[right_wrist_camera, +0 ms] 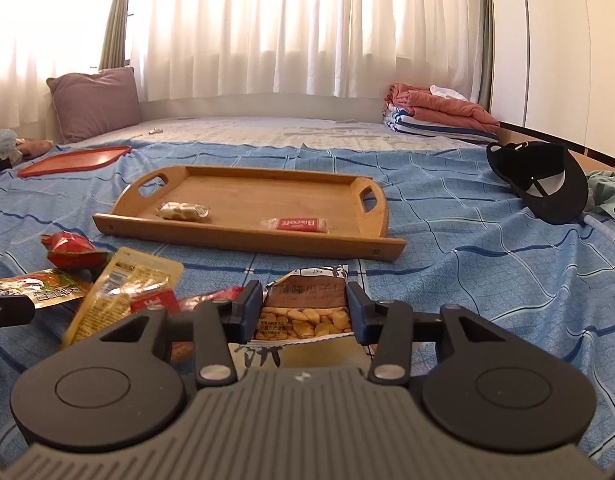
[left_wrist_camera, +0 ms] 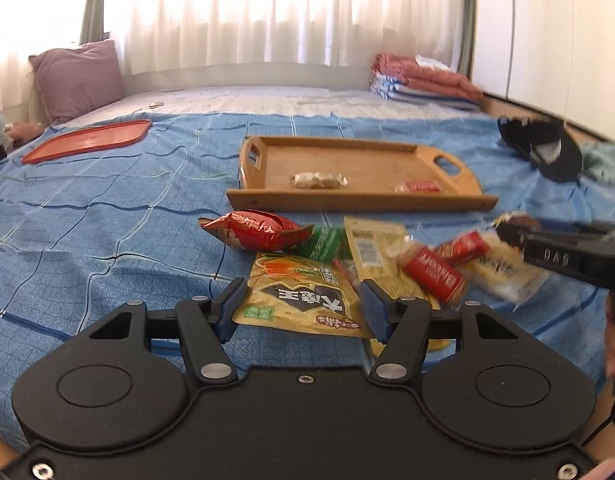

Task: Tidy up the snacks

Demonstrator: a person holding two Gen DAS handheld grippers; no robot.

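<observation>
Wooden tray (right_wrist_camera: 243,196) sits mid-frame; right gripper (right_wrist_camera: 305,312) clamps a seed packet (right_wrist_camera: 305,316); left gripper (left_wrist_camera: 299,308) gapes over a yellow pouch (left_wrist_camera: 303,300).

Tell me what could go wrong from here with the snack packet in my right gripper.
1. The right gripper pinches the seed packet only by its edges, so it might slip or spill before reaching the wooden tray.
2. The tray sits on a soft, wrinkled bedspread; a hard set-down could tip it and shift the Biscoff packet.
3. The left gripper hangs open over the snack pile, close enough that the two grippers could collide.
</observation>
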